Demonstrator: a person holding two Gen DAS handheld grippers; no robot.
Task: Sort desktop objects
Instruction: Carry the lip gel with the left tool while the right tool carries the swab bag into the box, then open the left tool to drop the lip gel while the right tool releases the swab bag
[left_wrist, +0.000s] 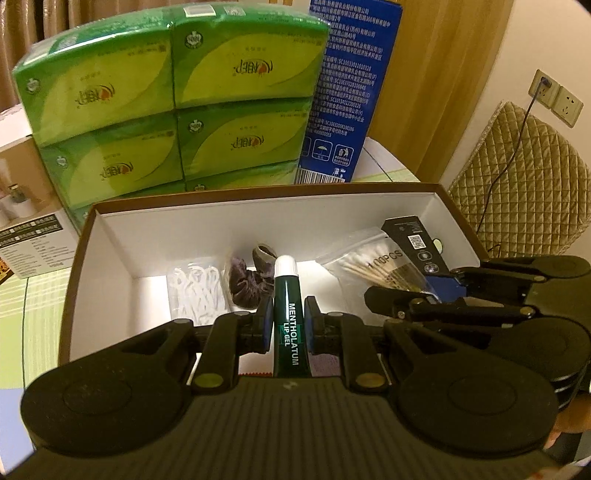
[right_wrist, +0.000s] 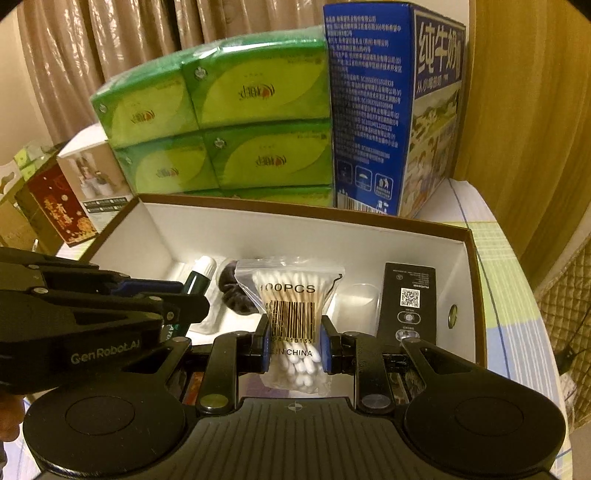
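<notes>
A white-lined brown box (left_wrist: 258, 218) stands in front of me; it also shows in the right wrist view (right_wrist: 303, 236). My left gripper (left_wrist: 287, 325) is shut on a dark green lip gel tube (left_wrist: 286, 317) with a white cap, held over the box. My right gripper (right_wrist: 293, 341) is shut on a clear bag of cotton swabs (right_wrist: 291, 299), also over the box. In the box lie a bag of white floss picks (left_wrist: 197, 291), a dark purple scrunchie (left_wrist: 249, 280) and a black carton (right_wrist: 408, 299).
Stacked green tissue packs (left_wrist: 166, 103) and a tall blue milk carton (left_wrist: 343, 92) stand right behind the box. White and red boxes (right_wrist: 74, 192) sit at the far left. A quilted chair back (left_wrist: 524, 166) is at the right.
</notes>
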